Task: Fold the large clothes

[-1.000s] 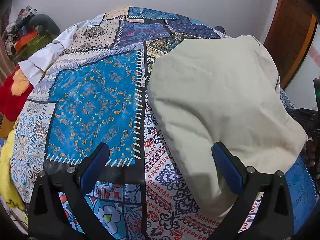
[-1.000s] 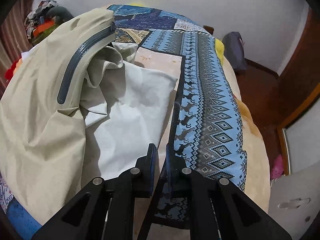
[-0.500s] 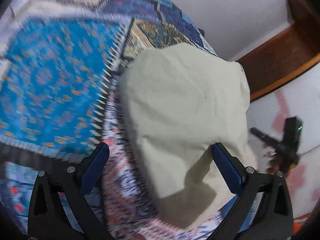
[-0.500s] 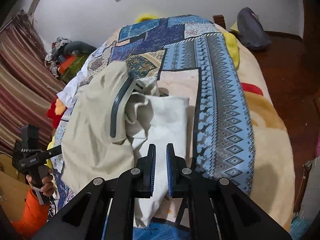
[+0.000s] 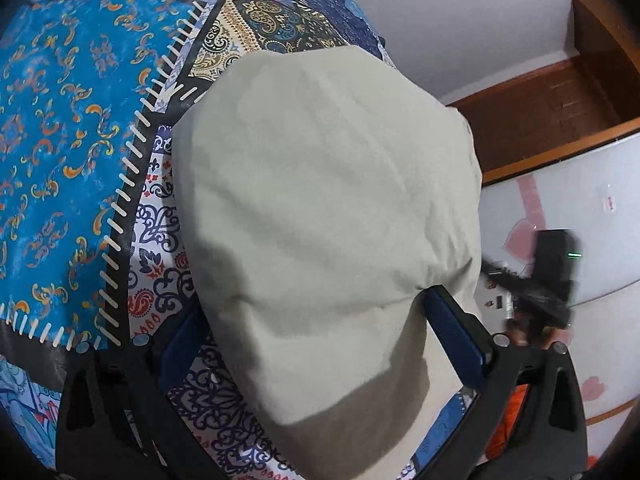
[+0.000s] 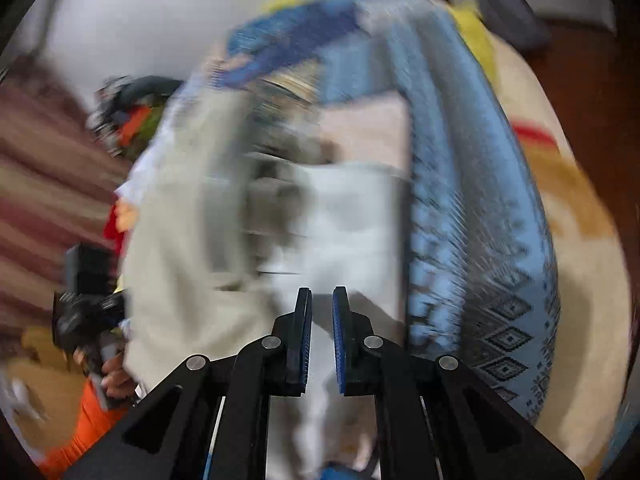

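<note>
Two grippers over one bed, one garment in hand; jacket (image 5: 320, 216), beige, large, lying on the patchwork quilt (image 5: 68, 128) toward the bed's near side, pale lining (image 6: 344, 232) turned up on the half the right view shows; left gripper (image 5: 316, 344) low over the jacket's near end, jaws wide apart, a hump of cloth bulging up between them, nothing clamped; right gripper (image 6: 322, 336) held above the lining, jaws nearly together with a narrow gap, no cloth seen in the gap, so taken as empty, though the view is badly smeared; risk one: left jaws closing on the hump would likely take several layers at once, and a lift from there would drag the whole bundle instead of one edge; risk two: cloth looks thin and slick, so a shallow bite may slip out mid-lift; risk three: right gripper's aim is hard to judge through the blur, and a pinch could catch the quilt along with the lining; risk four: jacket lies near the bed's edge, so a hard pull may slide it off.
</note>
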Action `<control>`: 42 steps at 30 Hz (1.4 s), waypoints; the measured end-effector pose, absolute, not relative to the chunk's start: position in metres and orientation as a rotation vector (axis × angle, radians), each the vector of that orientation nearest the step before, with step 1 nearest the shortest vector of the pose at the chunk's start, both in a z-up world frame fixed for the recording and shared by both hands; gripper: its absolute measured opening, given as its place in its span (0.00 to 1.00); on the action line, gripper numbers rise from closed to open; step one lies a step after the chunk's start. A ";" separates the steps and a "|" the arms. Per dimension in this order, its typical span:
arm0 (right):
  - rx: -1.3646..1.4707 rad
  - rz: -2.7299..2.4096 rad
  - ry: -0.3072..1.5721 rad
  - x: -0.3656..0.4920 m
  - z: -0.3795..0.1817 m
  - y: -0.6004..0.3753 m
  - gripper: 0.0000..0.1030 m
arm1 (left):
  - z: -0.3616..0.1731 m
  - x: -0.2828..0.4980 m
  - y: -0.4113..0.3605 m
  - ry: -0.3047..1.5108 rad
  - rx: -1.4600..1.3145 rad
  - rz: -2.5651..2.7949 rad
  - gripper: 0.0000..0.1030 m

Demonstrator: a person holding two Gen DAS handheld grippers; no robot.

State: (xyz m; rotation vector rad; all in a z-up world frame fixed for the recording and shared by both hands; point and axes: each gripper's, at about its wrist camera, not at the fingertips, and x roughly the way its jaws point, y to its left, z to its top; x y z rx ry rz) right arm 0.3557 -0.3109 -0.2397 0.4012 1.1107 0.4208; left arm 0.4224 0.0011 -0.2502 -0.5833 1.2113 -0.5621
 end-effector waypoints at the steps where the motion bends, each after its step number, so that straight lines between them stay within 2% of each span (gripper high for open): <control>1: 0.375 0.446 1.068 0.349 -0.225 -0.305 0.05 | -0.250 0.424 -0.003 1.212 -0.557 -0.558 1.00; 5: 0.209 0.473 0.879 0.333 -0.172 -0.270 0.05 | -0.246 0.422 -0.015 1.204 -0.497 -0.538 1.00; 7: 0.075 0.424 0.831 0.338 -0.167 -0.248 0.05 | -0.247 0.423 -0.015 1.202 -0.493 -0.535 1.00; 9: -0.047 0.320 0.841 0.353 -0.183 -0.227 0.05 | -0.247 0.424 -0.014 1.199 -0.500 -0.537 1.00; 11: -0.053 0.254 0.914 0.375 -0.207 -0.224 0.05 | -0.247 0.423 -0.016 1.197 -0.486 -0.539 1.00; 13: 0.067 0.260 1.005 0.397 -0.238 -0.233 0.05 | -0.246 0.422 -0.015 1.196 -0.463 -0.540 1.00; 17: 0.213 0.335 1.040 0.412 -0.259 -0.260 0.05 | -0.250 0.428 -0.017 1.204 -0.456 -0.560 1.00; 19: 0.118 0.293 1.047 0.413 -0.263 -0.258 0.05 | -0.255 0.432 -0.018 1.209 -0.474 -0.573 1.00; 21: -0.112 0.168 1.000 0.408 -0.267 -0.246 0.05 | -0.257 0.433 -0.017 1.200 -0.481 -0.577 1.00; 25: -0.318 0.143 0.894 0.392 -0.277 -0.223 0.05 | -0.258 0.429 -0.016 1.184 -0.478 -0.574 1.00; 29: -0.132 0.177 0.967 0.396 -0.253 -0.243 0.05 | -0.256 0.423 -0.009 1.188 -0.479 -0.578 1.00; 32: 0.050 0.240 0.917 0.381 -0.215 -0.269 0.05 | -0.255 0.426 -0.008 1.188 -0.475 -0.574 1.00; 37: 0.131 0.336 0.827 0.359 -0.177 -0.263 0.05 | -0.249 0.419 -0.013 1.178 -0.445 -0.557 1.00; 42: 0.064 0.237 0.813 0.354 -0.174 -0.243 0.05 | -0.244 0.417 -0.016 1.180 -0.427 -0.550 1.00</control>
